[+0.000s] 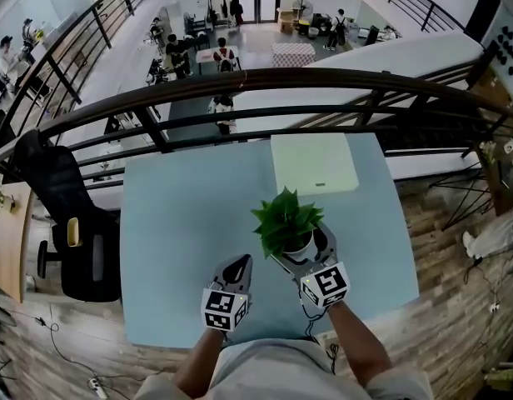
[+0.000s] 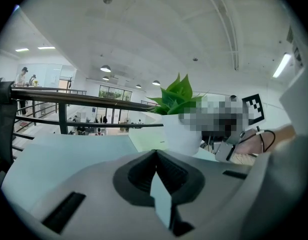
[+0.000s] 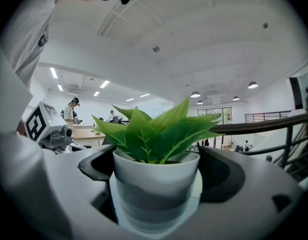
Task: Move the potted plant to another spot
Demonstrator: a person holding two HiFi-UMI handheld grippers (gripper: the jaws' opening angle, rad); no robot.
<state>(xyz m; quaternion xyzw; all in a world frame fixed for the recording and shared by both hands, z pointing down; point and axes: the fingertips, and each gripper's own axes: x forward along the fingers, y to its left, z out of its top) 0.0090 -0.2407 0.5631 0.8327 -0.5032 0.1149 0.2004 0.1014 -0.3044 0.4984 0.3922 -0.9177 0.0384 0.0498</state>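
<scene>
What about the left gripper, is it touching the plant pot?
Apart. The head view shows bare table between the left gripper and the pot; the left gripper view shows the pot beyond its shut jaws.

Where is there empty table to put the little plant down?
The left half of the blue table is bare, from the black chair across to the potted plant. A white board sits far right. The near middle is crowded: left gripper, and right gripper holding the plant.
</scene>
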